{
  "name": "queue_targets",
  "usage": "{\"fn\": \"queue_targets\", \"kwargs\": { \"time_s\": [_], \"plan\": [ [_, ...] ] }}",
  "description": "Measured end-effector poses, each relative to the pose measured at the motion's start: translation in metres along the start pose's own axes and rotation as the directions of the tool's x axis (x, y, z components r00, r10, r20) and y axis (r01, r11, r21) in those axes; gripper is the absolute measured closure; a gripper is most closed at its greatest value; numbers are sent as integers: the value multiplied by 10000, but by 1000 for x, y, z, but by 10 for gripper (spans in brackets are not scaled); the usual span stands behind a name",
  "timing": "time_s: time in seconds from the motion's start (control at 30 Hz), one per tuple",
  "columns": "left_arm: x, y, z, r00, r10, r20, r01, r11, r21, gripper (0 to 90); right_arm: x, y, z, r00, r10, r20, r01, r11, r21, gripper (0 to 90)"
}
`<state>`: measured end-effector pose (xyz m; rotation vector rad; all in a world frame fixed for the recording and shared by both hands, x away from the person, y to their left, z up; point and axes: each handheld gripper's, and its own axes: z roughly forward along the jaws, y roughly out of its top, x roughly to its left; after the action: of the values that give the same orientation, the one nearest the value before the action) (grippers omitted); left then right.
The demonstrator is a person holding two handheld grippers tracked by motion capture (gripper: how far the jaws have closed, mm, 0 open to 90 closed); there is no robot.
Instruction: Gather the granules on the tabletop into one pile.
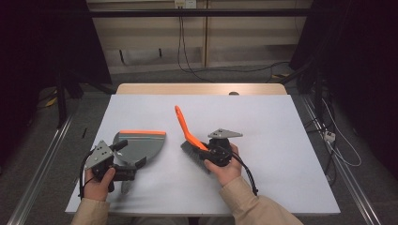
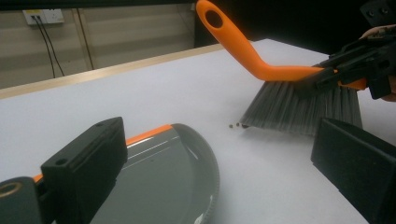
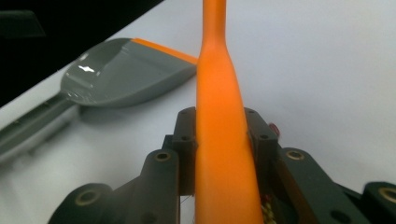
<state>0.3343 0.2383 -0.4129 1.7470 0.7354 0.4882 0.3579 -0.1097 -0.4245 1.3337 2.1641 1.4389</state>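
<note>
On the bench (image 1: 263,140), the grey dustpan (image 1: 141,146) points its orange lip away from the person, handle beside the open left hand-held gripper (image 1: 123,159). The brush (image 1: 190,136) handle slants up-left, clamped by the right hand-held gripper (image 1: 213,152). Crumbs (image 2: 236,125) lie between.

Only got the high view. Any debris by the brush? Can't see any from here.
Observer: Yes. The left gripper view shows a few small brown bits on the table, at the edge of the brush bristles.
Operator: Right gripper's hold on it?
Observer: The right gripper has its jaws pressed on both sides of the orange handle.
Operator: Left gripper?
Observer: The left gripper has its jaws wide apart above the dustpan, not clamped.
</note>
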Motion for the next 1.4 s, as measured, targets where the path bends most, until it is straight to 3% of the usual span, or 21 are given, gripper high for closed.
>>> {"fn": "queue_targets", "kwargs": {
  "time_s": [0.4,0.73,0.83,1.03,1.4],
  "plan": [
    [1,0,0,10000,-48,10,48,10000,2,34,10,22,31,9995,251,194,-241,9984,-513,709],
    [2,-1,-1,10000,-63,-6,63,10000,-10,34,4,15,62,9938,884,678,-870,9959,-225,708],
    [2,-1,-1,10000,-86,-13,86,10000,-8,34,-2,15,62,9913,1043,805,-1033,9945,-167,708],
    [2,-1,-1,10000,-2,-29,2,10000,18,34,-8,14,53,9897,919,1101,-919,9958,-54,707],
    [1,-1,-1,10000,12,-49,-12,10000,47,34,-25,5,33,9821,1338,1323,-1324,9910,-196,706]
  ]
}}
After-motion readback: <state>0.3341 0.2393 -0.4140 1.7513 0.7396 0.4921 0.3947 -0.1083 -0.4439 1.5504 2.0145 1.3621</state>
